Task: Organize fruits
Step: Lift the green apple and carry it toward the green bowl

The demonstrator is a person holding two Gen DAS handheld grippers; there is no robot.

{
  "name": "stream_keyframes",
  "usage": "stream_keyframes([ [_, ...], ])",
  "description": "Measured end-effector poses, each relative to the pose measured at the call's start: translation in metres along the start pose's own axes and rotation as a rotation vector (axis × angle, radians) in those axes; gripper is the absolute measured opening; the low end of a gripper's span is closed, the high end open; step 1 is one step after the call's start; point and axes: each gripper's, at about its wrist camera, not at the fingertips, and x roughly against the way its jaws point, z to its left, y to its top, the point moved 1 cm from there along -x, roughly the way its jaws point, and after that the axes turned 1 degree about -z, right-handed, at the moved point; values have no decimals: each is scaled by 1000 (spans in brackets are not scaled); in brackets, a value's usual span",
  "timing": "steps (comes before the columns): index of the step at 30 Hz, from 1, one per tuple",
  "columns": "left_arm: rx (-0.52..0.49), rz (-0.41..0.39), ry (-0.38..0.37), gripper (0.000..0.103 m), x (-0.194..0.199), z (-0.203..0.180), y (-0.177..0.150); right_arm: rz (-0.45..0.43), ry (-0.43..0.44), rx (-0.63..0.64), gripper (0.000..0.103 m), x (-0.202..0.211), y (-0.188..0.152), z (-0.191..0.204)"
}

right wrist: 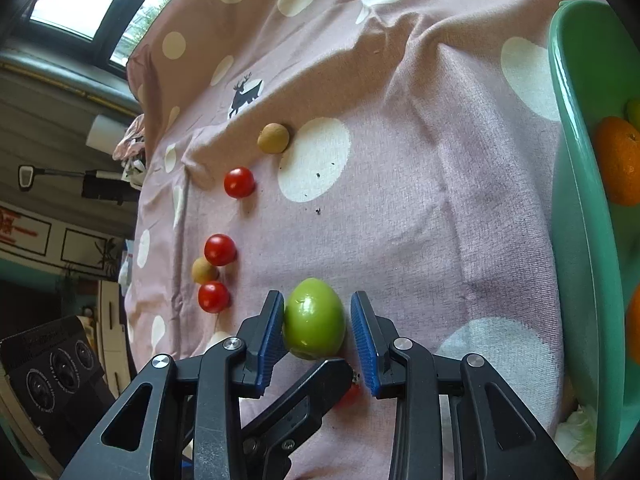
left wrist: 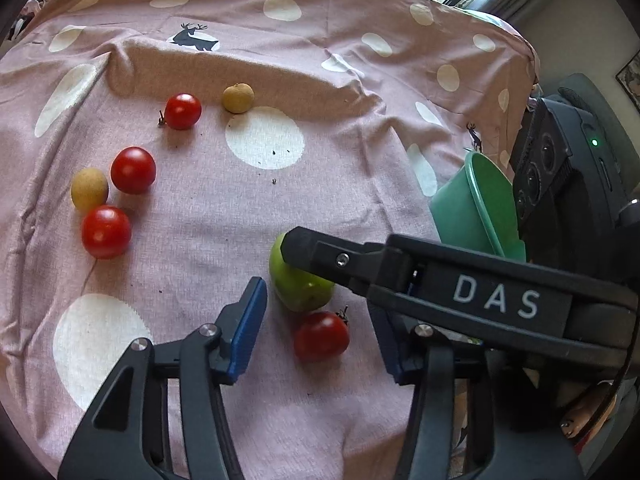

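A green fruit [right wrist: 314, 318] lies on the pink spotted cloth [right wrist: 400, 160] between the blue pads of my right gripper [right wrist: 318, 312], which is shut on it. In the left wrist view one black finger [left wrist: 320, 256] of that gripper lies across the green fruit [left wrist: 300, 288]. Just in front of it a red tomato [left wrist: 322, 336] sits between the pads of my left gripper [left wrist: 316, 316]. That gripper is open, with cloth showing on both sides of the tomato. The right wrist view shows only a sliver of this tomato [right wrist: 350, 394] behind a left finger [right wrist: 296, 400].
Three more tomatoes [left wrist: 183, 111] [left wrist: 133, 170] [left wrist: 106, 232] and two tan round fruits [left wrist: 238, 98] [left wrist: 89, 189] lie scattered on the left of the cloth. A green bowl [right wrist: 580, 200] at the right holds oranges [right wrist: 618, 160]. The cloth is rumpled into folds at the back.
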Motion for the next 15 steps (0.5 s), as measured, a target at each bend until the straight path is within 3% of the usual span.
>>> stream_keyframes([
  [7, -4, -1, 10, 37, -3, 1, 0, 15, 10, -2, 36, -4, -2, 0],
  [15, -56, -91, 2, 37, 20, -13, 3, -53, 16, 44, 36, 15, -4, 10],
])
